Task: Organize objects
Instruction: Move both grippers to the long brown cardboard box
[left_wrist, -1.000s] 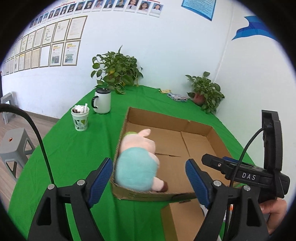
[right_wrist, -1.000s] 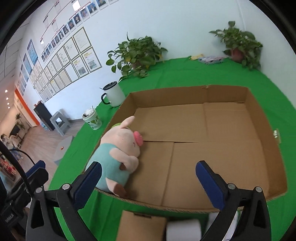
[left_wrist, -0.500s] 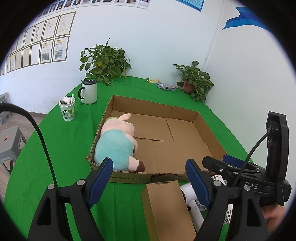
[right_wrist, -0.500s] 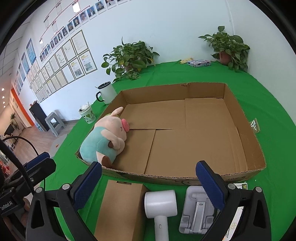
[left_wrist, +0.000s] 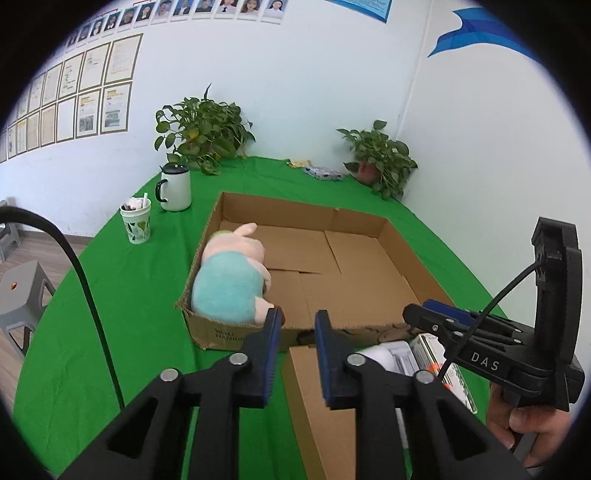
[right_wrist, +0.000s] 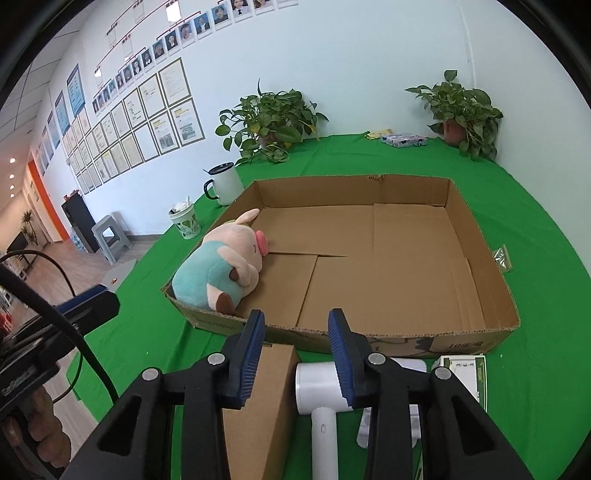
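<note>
A green-clothed table is set against a white wall hung with framed papers and bordered by two potted plants. On it a wide, shallow cardboard box is laid, and a plush pig in a teal shirt is seen lying on its side in the box's near left corner. Just in front of the box, a small closed carton, a white hair dryer and a white packet are lined up on the cloth. The left gripper has just been closed to a narrow gap with nothing between its jaws; the right gripper has likewise been narrowing, half shut and empty. A white mug and a paper cup are placed at the far left.
</note>
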